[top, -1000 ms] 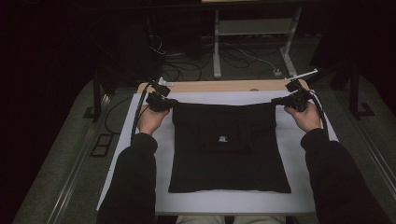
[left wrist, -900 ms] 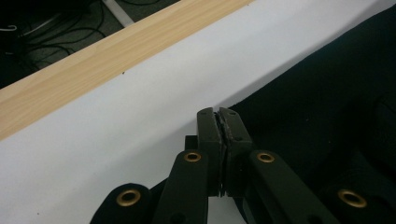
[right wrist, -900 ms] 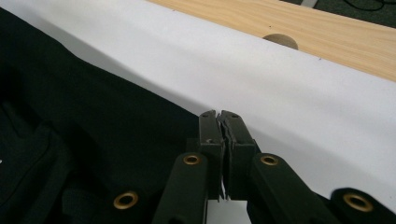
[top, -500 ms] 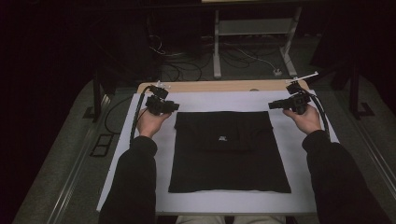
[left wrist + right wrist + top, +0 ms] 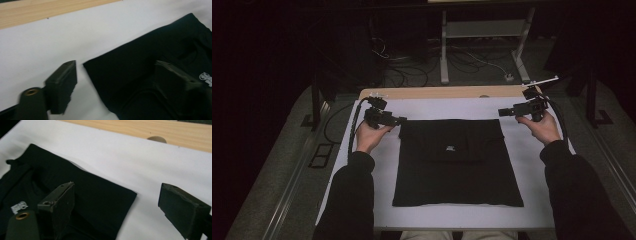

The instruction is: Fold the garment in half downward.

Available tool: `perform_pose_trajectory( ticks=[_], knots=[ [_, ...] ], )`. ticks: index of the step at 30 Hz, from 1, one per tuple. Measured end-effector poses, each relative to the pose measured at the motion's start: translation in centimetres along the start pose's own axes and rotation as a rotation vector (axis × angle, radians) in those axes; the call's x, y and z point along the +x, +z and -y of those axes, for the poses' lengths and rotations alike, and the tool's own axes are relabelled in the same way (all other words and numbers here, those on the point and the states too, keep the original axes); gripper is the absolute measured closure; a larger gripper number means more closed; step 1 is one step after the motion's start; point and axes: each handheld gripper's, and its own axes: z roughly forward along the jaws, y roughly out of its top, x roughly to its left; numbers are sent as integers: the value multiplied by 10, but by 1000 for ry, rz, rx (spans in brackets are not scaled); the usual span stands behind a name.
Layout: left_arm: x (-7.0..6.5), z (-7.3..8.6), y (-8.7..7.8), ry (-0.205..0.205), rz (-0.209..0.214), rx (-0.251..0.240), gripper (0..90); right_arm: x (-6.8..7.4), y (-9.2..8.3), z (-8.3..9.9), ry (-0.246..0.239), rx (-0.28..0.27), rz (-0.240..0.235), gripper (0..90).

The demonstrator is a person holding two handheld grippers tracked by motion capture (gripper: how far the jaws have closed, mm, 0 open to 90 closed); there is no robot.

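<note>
A black folded garment [image 5: 457,162] is laid flat on a white sheet [image 5: 532,210] that covers most of the table [image 5: 437,93]; a strip of pale wood grain is left bare along the far edge. The fabric is matte and soft-looking, squared off into a rough rectangle, slightly wider at the near edge. A small white printed logo [image 5: 451,148] is seen near its centre, and faint seam lines are made out around it in the gripper views.

The left gripper [image 5: 396,120] is held just beside the garment's far left corner, its jaws pointed toward the cloth. In the left gripper view the jaws are spread wide: one blocky black jaw over bare white sheet, the other over the dark fabric, the corner of the garment [image 5: 86,65] lying between them. Whether the cloth is touched cannot be told.

The right gripper [image 5: 503,112] is held a little apart from the far right corner, over white sheet. In the right gripper view its jaws are likewise spread, nothing pinched; the garment corner [image 5: 133,193] is seen between them, nearer the left-hand jaw. A round beige mark [image 5: 156,139] is noted on the wood beyond.
</note>
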Motion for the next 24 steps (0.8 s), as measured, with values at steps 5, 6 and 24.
perform_pose_trajectory(
  ticks=[5,6,24],
  knots=[
    [-4,3,2,-20,43,-19,31,4,-6,4,-15,-27,-4,0],
    [-5,3,2,-13,39,-15,0,4,-7,5,-19,-32,-13,0],
    [-31,3,9,58,133,-56,0,19,4,22,-51,15,-95,0]
  ],
)
